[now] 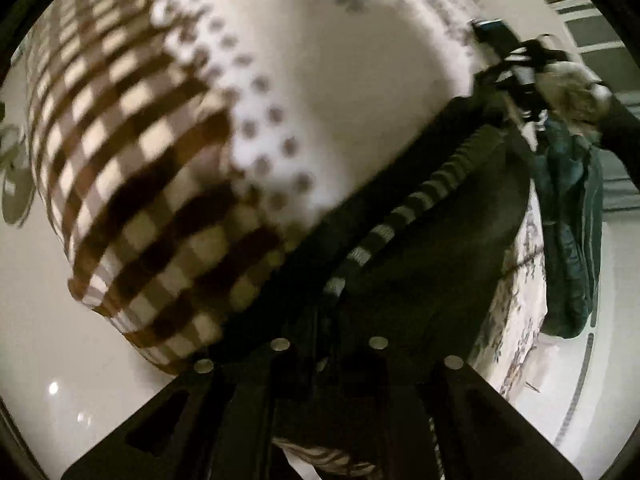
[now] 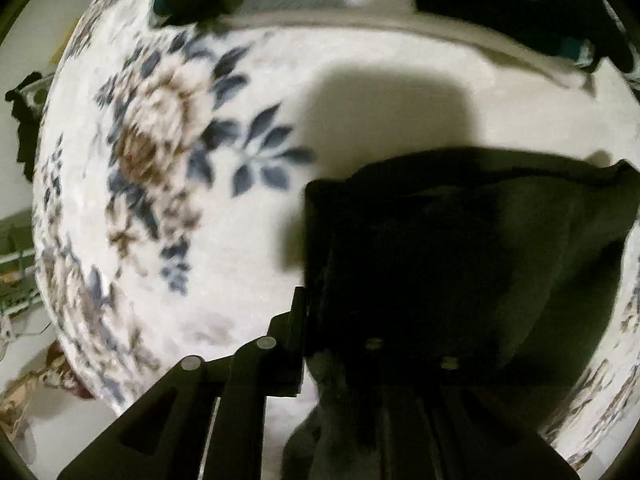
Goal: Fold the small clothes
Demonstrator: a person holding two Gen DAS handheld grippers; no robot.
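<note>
Dark, near-black fabric garment with a grey-striped band (image 1: 420, 248) lies stretched over the white bed cover with blue-brown floral print (image 2: 168, 152). Left gripper (image 1: 328, 356) closed on the garment's near end. Right gripper (image 2: 360, 320) has dark cloth bunched between its fingers, draped over one (grip looks closed, blurry). Brown-and-white checked pillow (image 1: 132, 184) sits on the cover beside the garment.
</note>
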